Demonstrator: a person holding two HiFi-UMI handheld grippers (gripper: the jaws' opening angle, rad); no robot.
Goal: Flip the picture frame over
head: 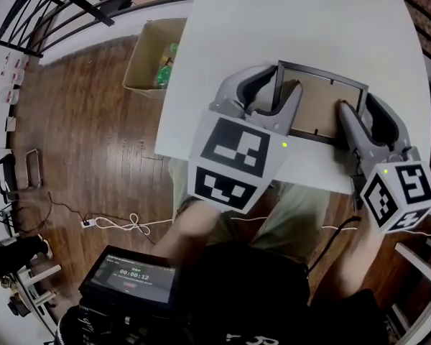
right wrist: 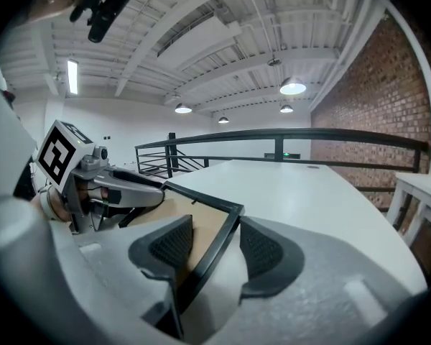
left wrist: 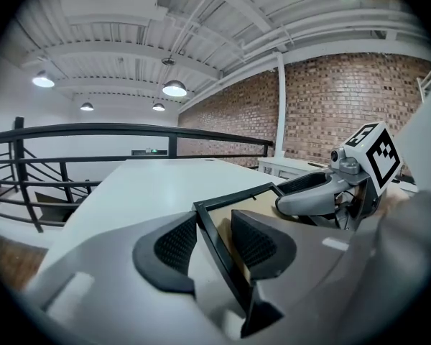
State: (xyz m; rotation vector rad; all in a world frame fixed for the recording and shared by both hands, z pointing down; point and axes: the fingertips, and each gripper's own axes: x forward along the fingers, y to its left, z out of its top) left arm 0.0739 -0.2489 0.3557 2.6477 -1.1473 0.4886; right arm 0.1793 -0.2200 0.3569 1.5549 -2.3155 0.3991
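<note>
picture frame [head: 316,103] lies back side up on the white worktop [head: 287,20] with its brown backing board showing inside black rails, spanning the gap between the two tongs; left tongs [head: 275,83] straddle the frame's left rail, one jaw outside the frame and one inside over the backing; in the left gripper view the left tongs [left wrist: 215,239] are part open, with the rail of the frame [left wrist: 237,196] running between the pads, a clear gap on the outer side and the inner pad close to the rail, firm grip not evident; right tongs [head: 356,105] straddle the opposite rail the same way; in the right gripper view the right tongs [right wrist: 217,246] are also part open, black rail of the frame [right wrist: 201,196] between the pads with slim gaps either side; each gripper view shows the other tongs across the frame; cardboard box [head: 147,56] on the wood floor well left of the left tongs, off the worktop; black railing [left wrist: 129,131] beyond the worktop's far end
</note>
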